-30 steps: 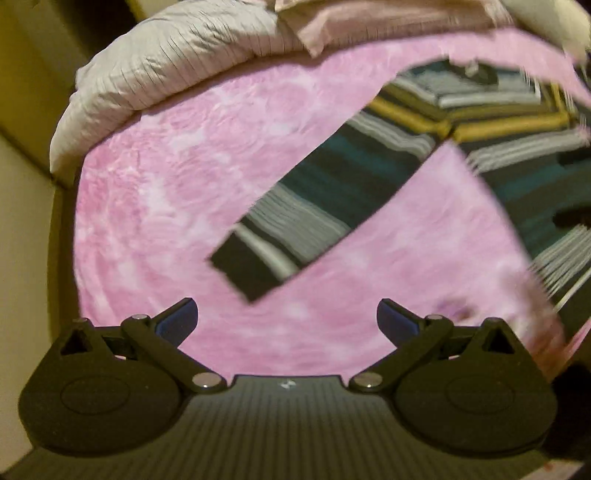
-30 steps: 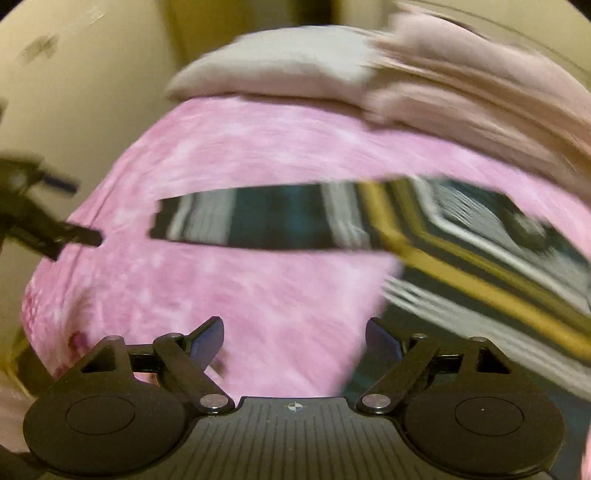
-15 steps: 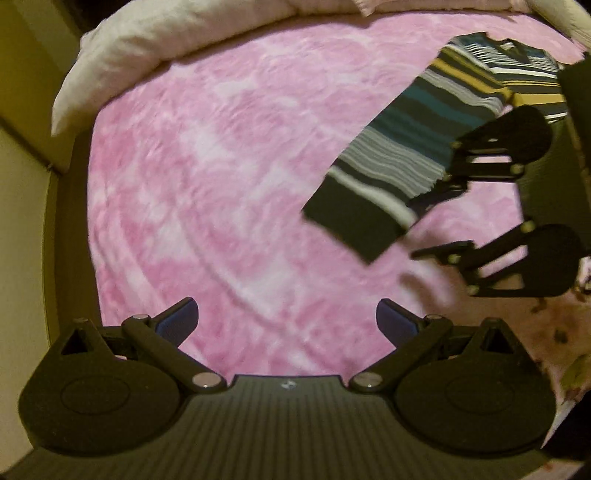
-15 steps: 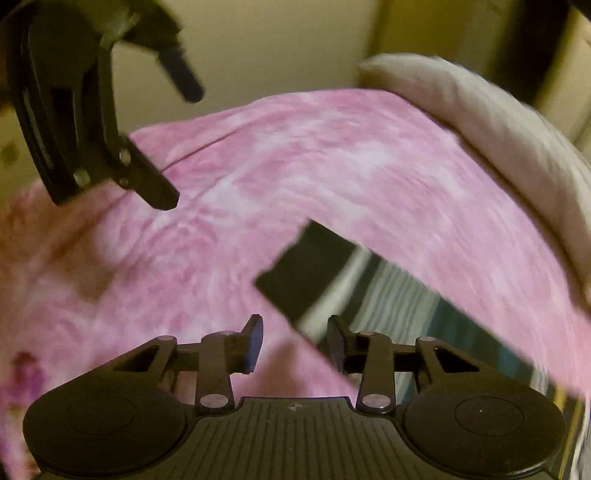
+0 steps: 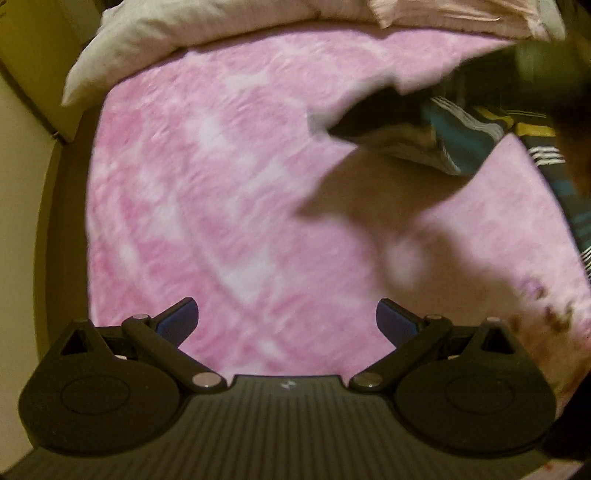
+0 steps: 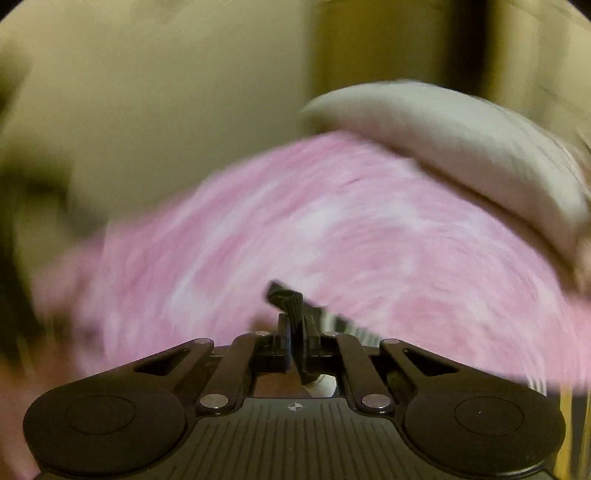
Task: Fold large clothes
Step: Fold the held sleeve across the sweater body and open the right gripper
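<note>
Right gripper (image 6: 293,332): a second ago your jaws stood apart over the bed; now they are pinched together on the dark cuff (image 6: 286,299) of the striped sweater's sleeve, which sticks up between the pads.
Left gripper (image 5: 287,321): your jaws stand wide apart with nothing between them, hovering over bare blanket, just as in the earlier views.
Striped sweater (image 5: 454,133): it lies toward the right side of the pink blanket (image 5: 207,177); the sleeve (image 5: 376,118) that lay flat and stretched out half a second ago is now lifted off the blanket and casts a shadow beneath it.
Surroundings: a grey pillow (image 5: 155,33) sits at the head of the bed, well apart from the garment.
Sharpness: both views are smeared by motion, so how much fabric you hold cannot be told.
Meaning for the task: you have the sleeve end in hand, so folding it across the body looks like the step under way; the body itself is not yet folded.
</note>
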Action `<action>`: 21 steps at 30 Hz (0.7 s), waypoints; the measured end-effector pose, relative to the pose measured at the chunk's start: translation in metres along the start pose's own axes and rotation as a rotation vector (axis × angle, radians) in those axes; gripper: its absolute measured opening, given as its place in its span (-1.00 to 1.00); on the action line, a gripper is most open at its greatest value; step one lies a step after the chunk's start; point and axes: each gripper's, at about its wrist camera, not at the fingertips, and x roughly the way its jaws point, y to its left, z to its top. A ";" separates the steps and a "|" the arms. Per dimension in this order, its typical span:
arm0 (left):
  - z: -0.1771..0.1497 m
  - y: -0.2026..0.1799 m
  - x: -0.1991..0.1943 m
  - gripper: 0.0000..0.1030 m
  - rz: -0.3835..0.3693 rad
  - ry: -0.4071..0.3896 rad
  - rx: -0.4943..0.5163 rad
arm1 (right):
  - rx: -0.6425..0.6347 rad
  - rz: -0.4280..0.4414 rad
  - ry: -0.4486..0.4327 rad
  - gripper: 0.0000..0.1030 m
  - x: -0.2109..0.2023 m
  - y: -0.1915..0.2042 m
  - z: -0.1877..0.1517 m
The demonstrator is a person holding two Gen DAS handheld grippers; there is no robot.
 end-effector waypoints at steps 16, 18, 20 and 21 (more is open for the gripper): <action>0.110 -0.270 0.020 0.96 -0.137 -0.058 0.305 | 0.908 -0.706 -0.414 -0.97 -0.335 -0.408 -0.199; 0.111 -0.310 0.025 0.96 -0.133 -0.025 0.336 | 0.959 -0.673 -0.374 -0.97 -0.330 -0.436 -0.234; 0.115 -0.349 0.027 0.96 -0.138 -0.001 0.358 | 0.987 -0.636 -0.340 -0.97 -0.328 -0.455 -0.256; 0.117 -0.361 0.027 0.96 -0.145 0.004 0.363 | 1.002 -0.618 -0.332 -0.97 -0.328 -0.463 -0.265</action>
